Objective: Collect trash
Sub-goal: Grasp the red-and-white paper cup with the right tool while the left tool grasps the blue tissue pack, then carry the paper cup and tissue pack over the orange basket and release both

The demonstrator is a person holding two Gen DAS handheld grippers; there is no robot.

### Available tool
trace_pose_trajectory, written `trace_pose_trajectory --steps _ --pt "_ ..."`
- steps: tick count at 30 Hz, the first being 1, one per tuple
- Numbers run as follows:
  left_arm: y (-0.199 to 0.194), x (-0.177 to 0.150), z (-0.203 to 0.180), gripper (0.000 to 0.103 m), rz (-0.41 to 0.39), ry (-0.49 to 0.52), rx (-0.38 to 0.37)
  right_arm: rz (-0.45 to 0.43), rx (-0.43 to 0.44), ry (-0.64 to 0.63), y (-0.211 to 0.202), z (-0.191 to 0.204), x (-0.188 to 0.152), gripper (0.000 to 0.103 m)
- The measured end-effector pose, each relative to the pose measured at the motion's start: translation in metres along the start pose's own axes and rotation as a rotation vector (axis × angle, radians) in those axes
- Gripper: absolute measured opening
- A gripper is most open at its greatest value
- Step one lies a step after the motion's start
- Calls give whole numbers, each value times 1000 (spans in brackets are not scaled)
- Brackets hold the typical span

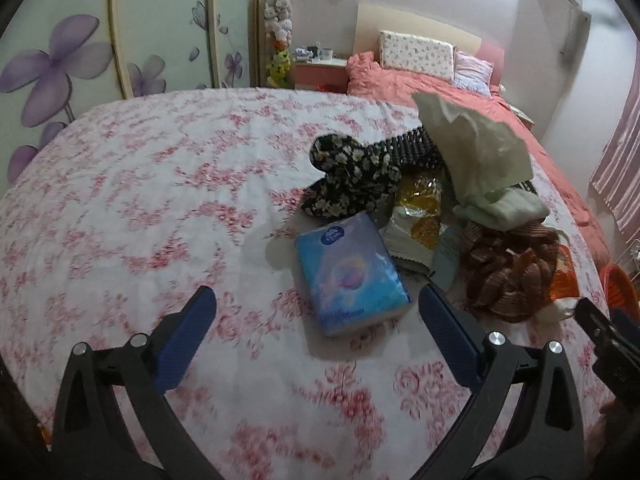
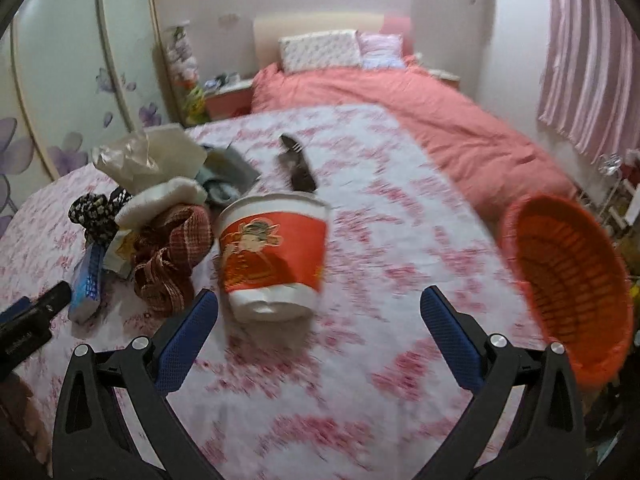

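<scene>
Spread right claw [image 2: 319,310] near paper cup [image 2: 272,252], bedsheet edge [image 2: 460,184] beyond

A white cloth [image 2: 380,264] printed with pink flowers is seen; the cup [image 2: 272,256] is red and white, the basket [image 2: 576,280] orange, the packet [image 1: 352,272] seemingly blue.

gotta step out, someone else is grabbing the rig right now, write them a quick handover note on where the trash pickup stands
Left gripper: open, empty, over the bed in front of the blue tissue pack.
Right gripper: open, empty, just short of the red paper cup.
Orange basket: at the bed's right edge, tipped toward the camera, nothing visible inside.
Pile left of the cup: yellow snack wrapper, crumpled plastic bag, mixed with brown checked cloth and floral cloth.
Done: nothing binned, as far as visible.
Left: cup, wrapper, bag into the basket.
</scene>
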State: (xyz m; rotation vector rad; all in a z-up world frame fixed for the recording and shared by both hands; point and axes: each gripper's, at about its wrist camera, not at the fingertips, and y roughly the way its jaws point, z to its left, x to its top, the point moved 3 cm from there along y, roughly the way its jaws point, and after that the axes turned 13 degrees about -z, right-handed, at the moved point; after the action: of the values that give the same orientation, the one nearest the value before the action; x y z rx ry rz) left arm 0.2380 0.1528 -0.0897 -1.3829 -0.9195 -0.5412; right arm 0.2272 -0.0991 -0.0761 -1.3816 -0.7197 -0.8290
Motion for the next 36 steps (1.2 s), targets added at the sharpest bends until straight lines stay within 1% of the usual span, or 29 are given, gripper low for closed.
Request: trace_pose_trajectory --steps 3,4,5,7,11,13,15,16,17,21,26,27,30,31,34,36 --pt "13 -2 -2 90 31 -3 -18 35 12 -13 13 10 -1 97" --pt "16 -3 -2 88 39 -8 -22 49 10 -18 17 14 -2 95" --pt "20 -3 -2 87 48 -16 -30 69 16 -17 21 16 -3 92" --pt "24 -2 -3 86 53 -20 -33 87 17 -11 24 17 -4 90" --pt "32 0 -7 84 58 -17 -30 87 7 -8 29 19 -2 89" --pt "36 -1 -9 81 69 -20 -30 87 7 -13 33 23 -1 89" --pt "39 -2 -10 78 81 -25 -40 89 4 -33 37 28 -3 83" --pt "38 -2 -10 76 78 -23 -39 99 5 -37 40 27 -4 77" --pt "38 -2 -10 76 80 -24 -41 114 7 -36 45 26 -5 74" --pt "35 -4 -10 74 83 -35 -36 112 5 -17 43 21 -6 73" --pt "32 -10 -21 73 84 2 -21 95 6 -1 33 14 -6 72" --pt "31 -10 -23 72 81 14 -13 90 4 0 31 12 -6 73" --pt "32 -10 -22 59 69 28 -1 75 -7 7 26 4 -4 73" --pt "32 -9 -20 57 68 23 -7 72 -9 11 24 2 -4 73" --pt "30 -8 -15 52 68 10 -30 57 -14 23 19 -7 -1 72" --pt "26 -8 -11 52 63 4 -42 46 -19 28 14 -12 0 72"
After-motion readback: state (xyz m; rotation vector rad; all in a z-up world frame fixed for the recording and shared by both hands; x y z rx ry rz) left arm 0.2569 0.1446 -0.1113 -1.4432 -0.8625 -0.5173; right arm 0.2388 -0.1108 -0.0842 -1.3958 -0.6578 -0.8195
